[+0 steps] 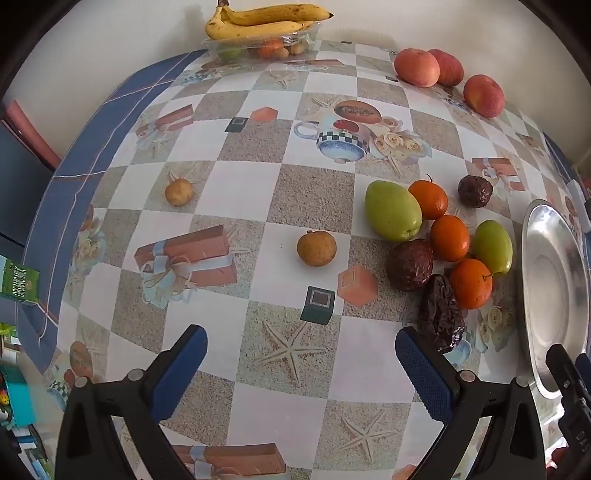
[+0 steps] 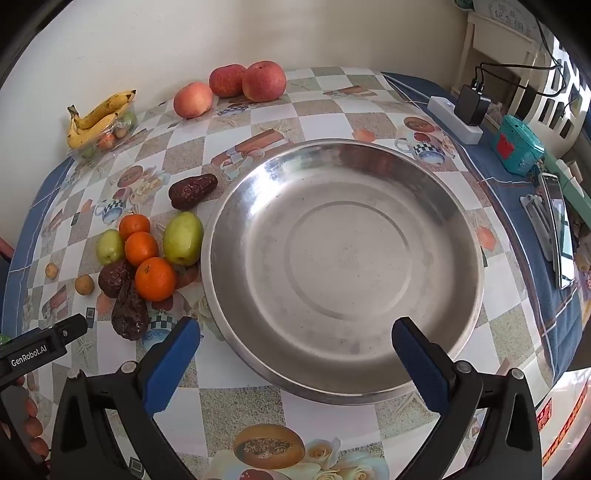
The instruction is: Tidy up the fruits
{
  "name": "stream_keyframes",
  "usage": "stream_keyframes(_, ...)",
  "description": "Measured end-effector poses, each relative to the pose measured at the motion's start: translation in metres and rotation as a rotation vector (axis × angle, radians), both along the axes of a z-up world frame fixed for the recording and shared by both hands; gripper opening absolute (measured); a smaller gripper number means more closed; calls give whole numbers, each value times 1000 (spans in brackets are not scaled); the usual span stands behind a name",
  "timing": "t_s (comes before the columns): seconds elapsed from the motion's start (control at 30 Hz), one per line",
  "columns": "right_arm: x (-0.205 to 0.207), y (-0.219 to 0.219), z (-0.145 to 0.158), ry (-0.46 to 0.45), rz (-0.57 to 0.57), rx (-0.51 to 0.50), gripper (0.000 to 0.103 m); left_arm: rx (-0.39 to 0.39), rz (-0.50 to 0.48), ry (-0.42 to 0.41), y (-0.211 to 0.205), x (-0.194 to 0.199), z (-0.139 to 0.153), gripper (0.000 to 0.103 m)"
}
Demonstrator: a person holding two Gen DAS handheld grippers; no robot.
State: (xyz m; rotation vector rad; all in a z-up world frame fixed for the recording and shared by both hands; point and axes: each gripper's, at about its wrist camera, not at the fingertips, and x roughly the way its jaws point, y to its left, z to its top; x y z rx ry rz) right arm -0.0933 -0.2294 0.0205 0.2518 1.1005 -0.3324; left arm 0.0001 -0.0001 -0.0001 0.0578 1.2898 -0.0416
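Well, both the left tool (image 1: 301, 363) and right tool (image 2: 295, 354) gape wide, empty; fruit pile (image 2: 142, 254) sits mid-left beside the bare steel plate (image 2: 458, 221).

The fruit inside the clear tray (image 1: 258, 50) under the bananas (image 1: 266, 20) is too blurred to name. In the left wrist view, the steel plate (image 1: 554, 295) is cut off at the right edge.

Three red apples (image 2: 229, 86), three oranges (image 2: 141, 248), two green fruits (image 2: 183, 239), two small tan round fruits (image 1: 316, 247), three dark wrinkled fruits (image 2: 192, 191) — plus one banana bunch (image 1: 258, 20) and one metal dish (image 2: 461, 206).
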Motion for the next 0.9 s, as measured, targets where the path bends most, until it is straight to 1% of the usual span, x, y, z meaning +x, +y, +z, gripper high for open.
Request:
stream_keyframes(0.6, 1, 0, 2, 1, 5, 18, 103, -1, -1, -2, 0, 0, 1, 103)
stream_keyframes(0.9, 1, 2, 1, 2, 10, -4, 103, -1, -6, -9, 1, 0, 2, 103)
